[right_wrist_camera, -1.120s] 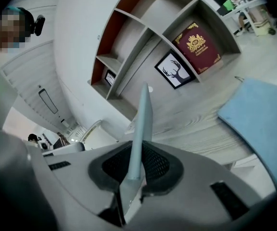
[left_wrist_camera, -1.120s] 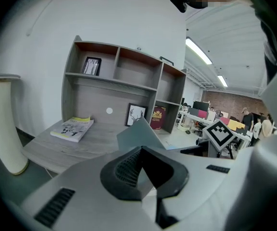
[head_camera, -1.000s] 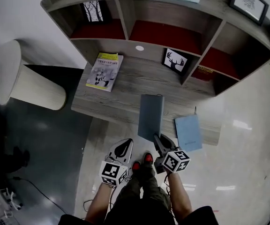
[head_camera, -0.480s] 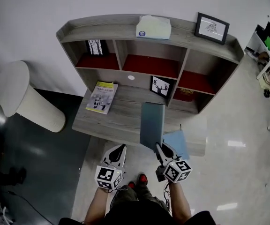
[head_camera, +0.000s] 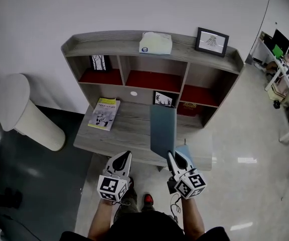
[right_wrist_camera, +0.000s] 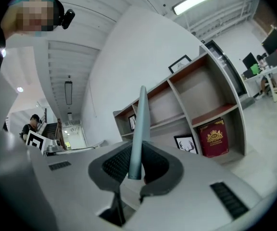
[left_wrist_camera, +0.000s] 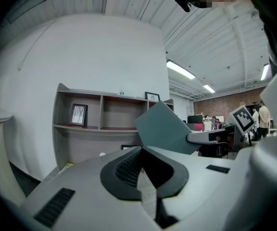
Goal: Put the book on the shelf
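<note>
- The right gripper (head_camera: 176,159) is gripping the near edge of a slate-blue book (head_camera: 162,128). It is carrying the book higher than a second ago, in the air over the front of the desk surface (head_camera: 127,134).
- In the right gripper view the book (right_wrist_camera: 139,129) is standing edge-on and nearly upright, pinched between the two ribbed pads.
- The book's far edge, which was over the middle of the desk a second ago, is now overlapping the deer picture (head_camera: 163,99) at the back of the desk in the head view.
- The left gripper (head_camera: 120,162) is also riding higher than before. Its jaws are pressed together on nothing, and it is keeping to the book's left without touching it.
- The shelf unit (head_camera: 134,37) is showing more fully than a second ago, with its whole top board now in sight.
- A pale blue book (head_camera: 186,148) at the desk's front right, in plain view earlier, is now mostly hiding behind the right gripper.
- A yellow-edged magazine (head_camera: 104,113) is lying flat on the desk's left side, well apart from the held book.
- A red book (right_wrist_camera: 215,136) is standing in the lower right compartment, just beside the deer picture.
- A framed tree print (head_camera: 100,63) is leaning in the left compartment.
- A tissue box (head_camera: 155,43) and a framed drawing (head_camera: 211,40) are sitting on the top board.
- A white cylindrical container (head_camera: 19,112) is standing on the floor left of the desk.
</note>
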A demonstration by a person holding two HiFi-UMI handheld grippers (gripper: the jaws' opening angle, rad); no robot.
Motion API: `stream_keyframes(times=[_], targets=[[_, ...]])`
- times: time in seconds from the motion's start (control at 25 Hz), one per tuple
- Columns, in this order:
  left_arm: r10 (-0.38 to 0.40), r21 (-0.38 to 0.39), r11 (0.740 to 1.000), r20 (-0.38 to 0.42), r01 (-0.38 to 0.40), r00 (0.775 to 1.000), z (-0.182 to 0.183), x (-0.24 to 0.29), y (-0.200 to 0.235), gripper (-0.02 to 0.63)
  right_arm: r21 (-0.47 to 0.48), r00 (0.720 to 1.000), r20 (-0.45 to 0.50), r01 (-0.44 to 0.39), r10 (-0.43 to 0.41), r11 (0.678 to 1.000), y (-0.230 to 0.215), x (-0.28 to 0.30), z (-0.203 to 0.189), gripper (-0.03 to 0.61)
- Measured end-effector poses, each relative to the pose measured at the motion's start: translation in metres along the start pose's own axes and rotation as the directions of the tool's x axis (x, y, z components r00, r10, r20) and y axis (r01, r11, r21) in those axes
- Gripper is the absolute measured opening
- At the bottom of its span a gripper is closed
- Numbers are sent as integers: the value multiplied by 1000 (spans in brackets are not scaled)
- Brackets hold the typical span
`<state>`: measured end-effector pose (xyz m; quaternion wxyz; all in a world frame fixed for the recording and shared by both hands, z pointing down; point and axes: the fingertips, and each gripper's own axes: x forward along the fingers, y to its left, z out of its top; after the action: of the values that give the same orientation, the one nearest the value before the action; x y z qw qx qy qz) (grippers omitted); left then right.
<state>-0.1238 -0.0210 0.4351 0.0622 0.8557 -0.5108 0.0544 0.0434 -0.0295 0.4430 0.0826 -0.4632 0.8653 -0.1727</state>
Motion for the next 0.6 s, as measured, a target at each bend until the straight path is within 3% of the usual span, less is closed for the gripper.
stream_keyframes(times=[0.24,0.6], targets=[[-38,12,999,23,38,999,14,20,19,3,-110,996,63,65,-59,992,-4,17,32,72],[-123,13,992,29,122,992,32,76,69,3,-267,984,118,164,-137,950,-10,76,70,71]])
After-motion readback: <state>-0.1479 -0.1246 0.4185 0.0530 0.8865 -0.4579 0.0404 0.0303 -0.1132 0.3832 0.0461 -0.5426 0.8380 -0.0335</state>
